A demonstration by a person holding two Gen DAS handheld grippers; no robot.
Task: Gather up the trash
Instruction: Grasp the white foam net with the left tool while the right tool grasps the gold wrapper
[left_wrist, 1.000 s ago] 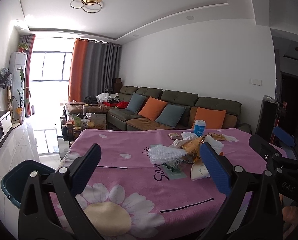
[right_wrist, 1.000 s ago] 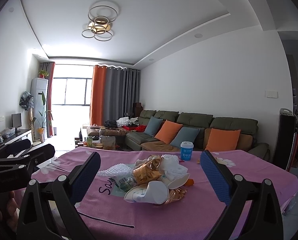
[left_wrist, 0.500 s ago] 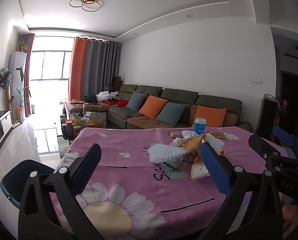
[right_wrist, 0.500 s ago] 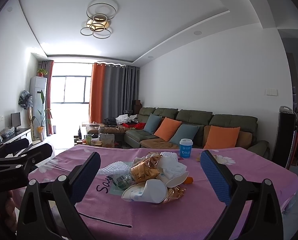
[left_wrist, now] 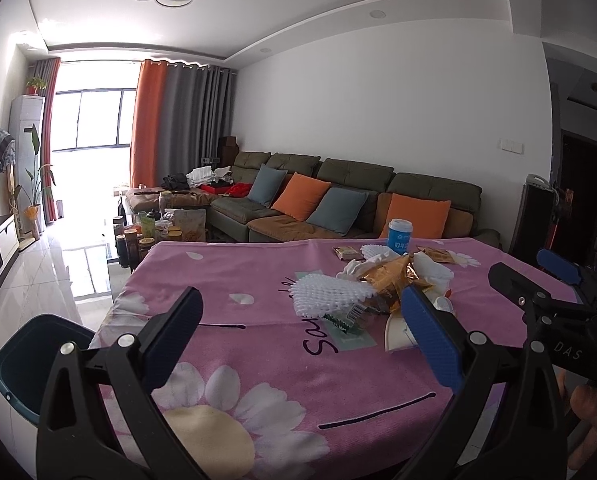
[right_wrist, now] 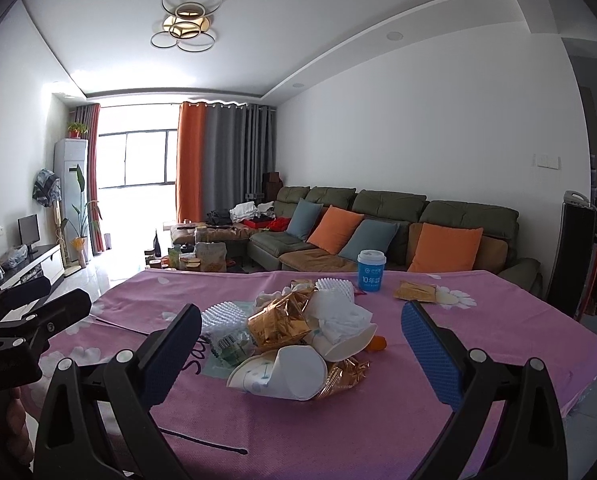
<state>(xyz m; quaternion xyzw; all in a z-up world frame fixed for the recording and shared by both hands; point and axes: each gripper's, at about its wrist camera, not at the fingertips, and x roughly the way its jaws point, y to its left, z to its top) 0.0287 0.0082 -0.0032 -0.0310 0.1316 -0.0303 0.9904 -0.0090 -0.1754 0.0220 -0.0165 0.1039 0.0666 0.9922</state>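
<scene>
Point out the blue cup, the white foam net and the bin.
blue cup (right_wrist: 371,273): right wrist view, on its printed side.
white foam net (left_wrist: 325,295): left wrist view, on its mesh middle.
bin (left_wrist: 20,390): left wrist view, on its near rim.

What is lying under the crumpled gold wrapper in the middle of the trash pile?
Under the gold wrapper show a tipped white paper cup and a clear bag with a barcode. Anything deeper is covered.

Green sofa (right_wrist: 394,224), bright window (right_wrist: 138,158)

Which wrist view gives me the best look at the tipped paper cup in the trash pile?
Right wrist: the paper cup lies on its side, facing the camera, unobstructed. In the left wrist view only its white edge shows behind the left gripper's blue finger.
</scene>
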